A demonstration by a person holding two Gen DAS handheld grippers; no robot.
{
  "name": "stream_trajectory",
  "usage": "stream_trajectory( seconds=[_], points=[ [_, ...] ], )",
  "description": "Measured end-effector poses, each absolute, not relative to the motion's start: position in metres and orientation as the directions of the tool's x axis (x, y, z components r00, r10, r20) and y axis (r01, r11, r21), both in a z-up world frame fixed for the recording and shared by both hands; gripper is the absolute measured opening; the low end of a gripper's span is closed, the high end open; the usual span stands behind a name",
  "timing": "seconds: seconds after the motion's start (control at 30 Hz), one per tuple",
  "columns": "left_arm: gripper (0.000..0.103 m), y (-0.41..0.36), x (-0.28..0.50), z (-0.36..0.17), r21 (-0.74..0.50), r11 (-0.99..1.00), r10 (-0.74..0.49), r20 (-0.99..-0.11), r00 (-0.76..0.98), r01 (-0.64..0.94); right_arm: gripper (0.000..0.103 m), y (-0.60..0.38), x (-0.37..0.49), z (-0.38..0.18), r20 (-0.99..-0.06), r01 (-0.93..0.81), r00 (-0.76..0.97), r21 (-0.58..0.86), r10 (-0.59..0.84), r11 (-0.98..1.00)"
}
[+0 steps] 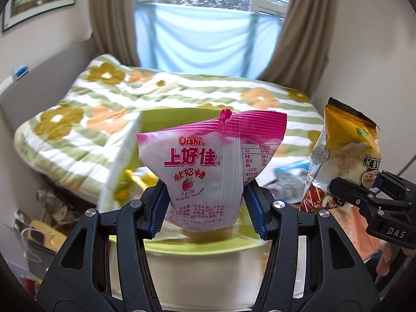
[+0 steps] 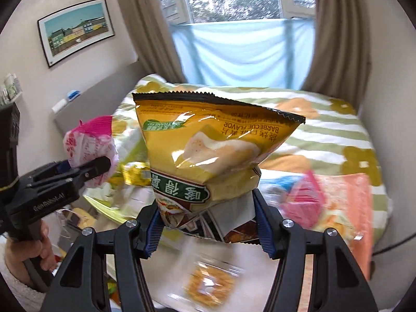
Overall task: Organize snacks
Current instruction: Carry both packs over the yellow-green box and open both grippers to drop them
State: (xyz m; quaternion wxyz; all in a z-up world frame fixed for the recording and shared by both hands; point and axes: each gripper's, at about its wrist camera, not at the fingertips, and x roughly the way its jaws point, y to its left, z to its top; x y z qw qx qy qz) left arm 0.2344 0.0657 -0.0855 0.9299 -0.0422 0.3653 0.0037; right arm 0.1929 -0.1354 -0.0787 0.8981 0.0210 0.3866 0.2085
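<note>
My left gripper [image 1: 206, 208] is shut on a pink and white Oishi strawberry candy bag [image 1: 208, 166], held upright in the air above a green-rimmed container [image 1: 197, 244]. The bag also shows in the right wrist view [image 2: 88, 143], with the left gripper [image 2: 85, 171]. My right gripper [image 2: 208, 228] is shut on the lower end of a yellow barbecue chip bag [image 2: 208, 150], held upside down above the bed. That chip bag [image 1: 343, 156] and the right gripper [image 1: 364, 189] show at the right of the left wrist view.
A bed with a green-striped flower blanket [image 1: 169, 98] lies ahead, under a window with curtains [image 1: 208, 26]. More snack packets lie blurred below: pink and orange ones [image 2: 325, 200], a clear packet with yellow snacks [image 2: 208, 283] and a gold wrapper [image 2: 135, 174]. Clutter sits on the floor at left [image 1: 46, 223].
</note>
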Motion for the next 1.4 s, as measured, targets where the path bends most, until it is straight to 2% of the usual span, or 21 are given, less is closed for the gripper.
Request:
stream_trajectory(
  seconds=[0.27,0.57,0.63,0.67,0.7,0.77,0.9,1.13,1.4],
  points=[
    [0.05,0.143,0.276,-0.127,-0.108,0.993,-0.053,-0.786,0.616,-0.052,0.057,-0.056,0.226,-0.099,-0.722,-0.405,0.547,0.215,0.424,0.889],
    [0.051,0.163,0.302,-0.175,-0.155,0.988,-0.146,-0.857,0.493,0.022,0.057,-0.017,0.245,-0.126,-0.793,-0.315,0.498,0.212,0.351,0.925],
    [0.058,0.16,0.304,-0.178,-0.145,0.988,-0.15,-0.859,0.489,0.05,0.057,-0.012,0.245,-0.125,-0.804,-0.292,0.492,0.208,0.333,0.933],
    [0.071,0.158,0.305,-0.18,-0.14,0.988,-0.152,-0.861,0.485,0.062,0.057,-0.012,0.245,-0.127,-0.809,-0.281,0.492,0.201,0.321,0.938],
    [0.09,0.158,0.305,-0.181,-0.137,0.988,-0.156,-0.858,0.49,0.075,0.057,-0.013,0.247,-0.126,-0.814,-0.273,0.491,0.196,0.312,0.942],
    [0.102,0.156,0.302,-0.178,-0.125,0.989,-0.148,-0.845,0.514,0.08,0.057,-0.014,0.247,-0.126,-0.819,-0.256,0.494,0.183,0.291,0.949],
    [0.102,0.163,0.297,-0.176,-0.094,0.993,-0.116,-0.829,0.547,0.068,0.057,-0.011,0.245,-0.126,-0.822,-0.264,0.492,0.172,0.286,0.949],
    [0.102,0.19,0.283,-0.166,-0.147,0.989,-0.108,-0.821,0.56,-0.025,0.057,-0.009,0.244,-0.123,-0.817,-0.294,0.488,0.179,0.308,0.939],
    [0.102,0.194,0.277,-0.169,-0.171,0.985,-0.129,-0.822,0.555,-0.024,0.059,0.002,0.242,-0.15,-0.852,-0.308,0.431,0.169,0.296,0.936]
  ],
)
